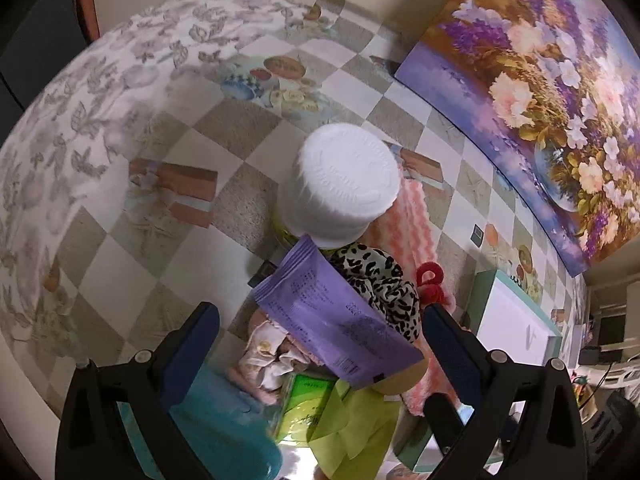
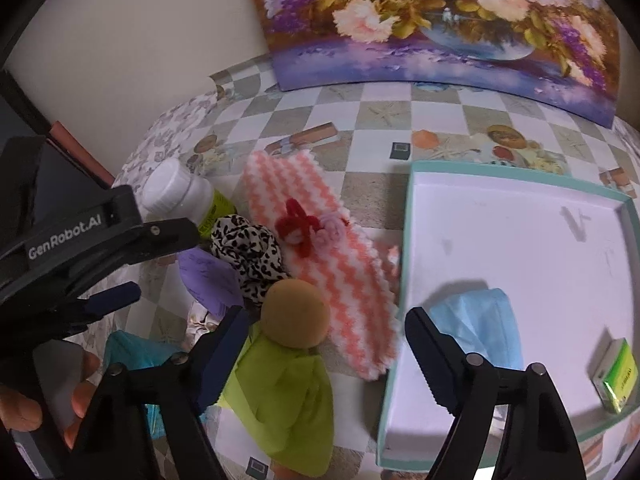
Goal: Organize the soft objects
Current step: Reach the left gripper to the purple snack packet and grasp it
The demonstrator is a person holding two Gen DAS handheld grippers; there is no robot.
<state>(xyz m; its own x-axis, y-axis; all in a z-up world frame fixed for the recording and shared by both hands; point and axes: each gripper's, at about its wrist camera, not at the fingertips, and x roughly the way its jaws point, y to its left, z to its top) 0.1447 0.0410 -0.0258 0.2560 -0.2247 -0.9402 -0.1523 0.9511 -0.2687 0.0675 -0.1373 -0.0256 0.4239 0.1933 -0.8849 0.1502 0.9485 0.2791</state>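
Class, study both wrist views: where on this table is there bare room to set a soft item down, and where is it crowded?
Free: most of the white tray floor, beyond the blue mask and green packet; also checkered cloth between the painting and tray. Crowded: the pile left of the tray, around the striped cloth, bottle and leopard scrunchie.

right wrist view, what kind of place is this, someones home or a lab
Most likely a home, not a lab. The table wears a checkered tablecloth printed with seashells, a floral painting leans against the plain wall, and household bits such as a pink-and-white cloth and a white bottle lie about.
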